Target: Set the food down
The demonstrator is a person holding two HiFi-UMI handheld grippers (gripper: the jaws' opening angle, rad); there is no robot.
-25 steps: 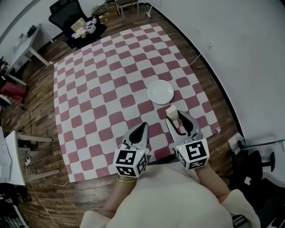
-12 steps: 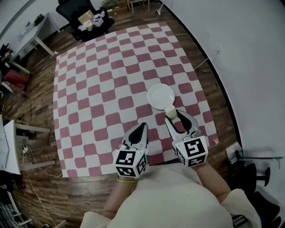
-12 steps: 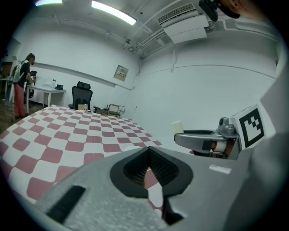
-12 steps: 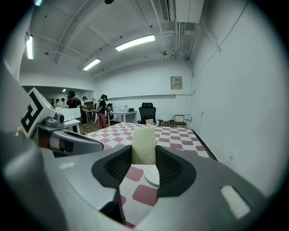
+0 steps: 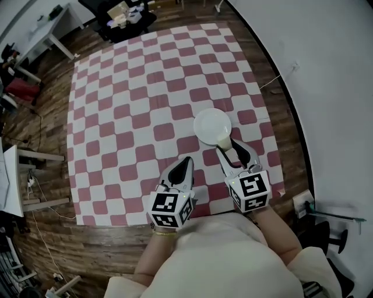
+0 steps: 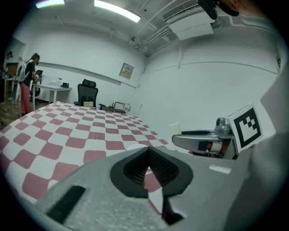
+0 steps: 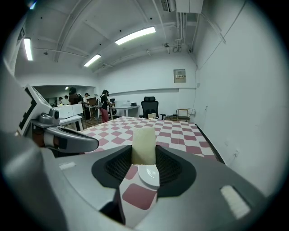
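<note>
A pale cream block of food [image 5: 224,141] is clamped between the fingers of my right gripper [image 5: 225,144]. It hangs over the near edge of a round white plate [image 5: 212,125] on the red-and-white checked cloth [image 5: 134,105]. The right gripper view shows the block [image 7: 143,145] upright between the jaws, with the plate [image 7: 149,175] just below and ahead of it. My left gripper [image 5: 185,165] is shut and holds nothing, hovering over the cloth left of the right one. Its jaws [image 6: 146,163] meet in the left gripper view, where the right gripper [image 6: 203,140] shows at the right.
The cloth lies on a wooden floor [image 5: 55,233]. A white wall [image 5: 326,70] runs along the right, with a cable [image 5: 274,81] to an outlet. A black office chair [image 5: 125,14] and a white desk [image 5: 35,29] stand beyond the cloth. People [image 7: 104,106] stand far off.
My right gripper has carried the food forward, from a gap short of the plate to its near edge. The left gripper stays shut beside it, and the view has shifted forward.
</note>
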